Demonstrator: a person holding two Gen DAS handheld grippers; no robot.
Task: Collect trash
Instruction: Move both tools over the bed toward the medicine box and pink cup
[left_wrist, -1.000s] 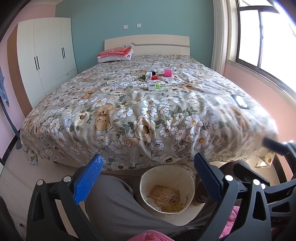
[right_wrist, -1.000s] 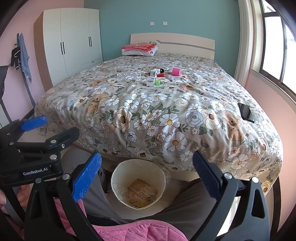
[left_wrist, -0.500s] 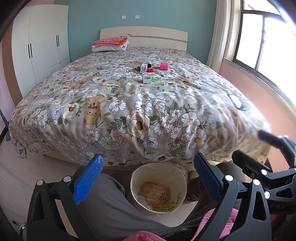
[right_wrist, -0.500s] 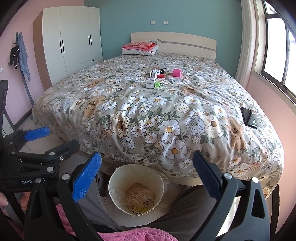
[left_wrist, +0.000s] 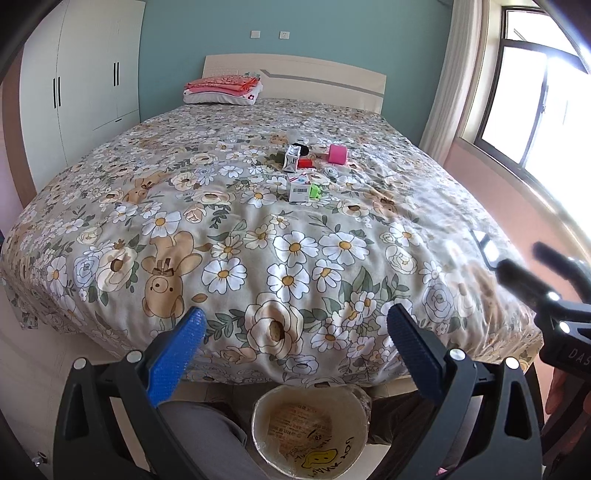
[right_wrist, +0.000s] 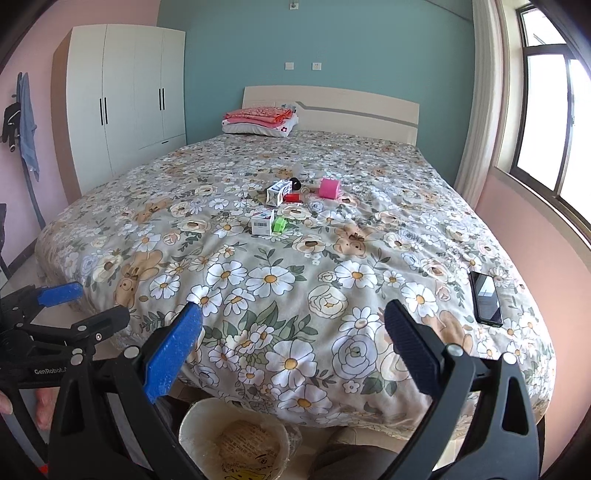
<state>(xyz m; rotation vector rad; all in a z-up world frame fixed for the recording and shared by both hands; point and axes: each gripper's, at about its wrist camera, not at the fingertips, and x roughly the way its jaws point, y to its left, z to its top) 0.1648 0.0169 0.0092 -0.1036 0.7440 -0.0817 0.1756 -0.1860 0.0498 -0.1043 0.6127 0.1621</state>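
Observation:
Small litter lies mid-bed on the floral quilt (left_wrist: 258, 229): a white carton (left_wrist: 299, 188) (right_wrist: 263, 222) beside a green piece (left_wrist: 315, 191) (right_wrist: 279, 225), another carton (left_wrist: 291, 158) (right_wrist: 277, 192), a red item (left_wrist: 306, 163) (right_wrist: 293, 198), a black item (right_wrist: 295, 182) and a pink roll (left_wrist: 338, 153) (right_wrist: 328, 188). A lined waste bin (left_wrist: 310, 428) (right_wrist: 236, 443) stands on the floor at the bed's foot, between the person's grey-trousered legs (left_wrist: 199, 439). My left gripper (left_wrist: 295, 343) and right gripper (right_wrist: 293, 339) both hover open and empty above the bin, well short of the litter.
A black phone (right_wrist: 487, 298) (left_wrist: 489, 249) lies near the bed's right edge. Folded pink bedding (right_wrist: 260, 118) rests at the headboard. A white wardrobe (right_wrist: 125, 99) stands left, a window (right_wrist: 546, 118) right. The other gripper (left_wrist: 554, 302) (right_wrist: 51, 332) shows at each view's side.
Both grippers have risen and moved forward towards the bed; the bin has slid down to the bottom edge of each view. Jaws stay open.

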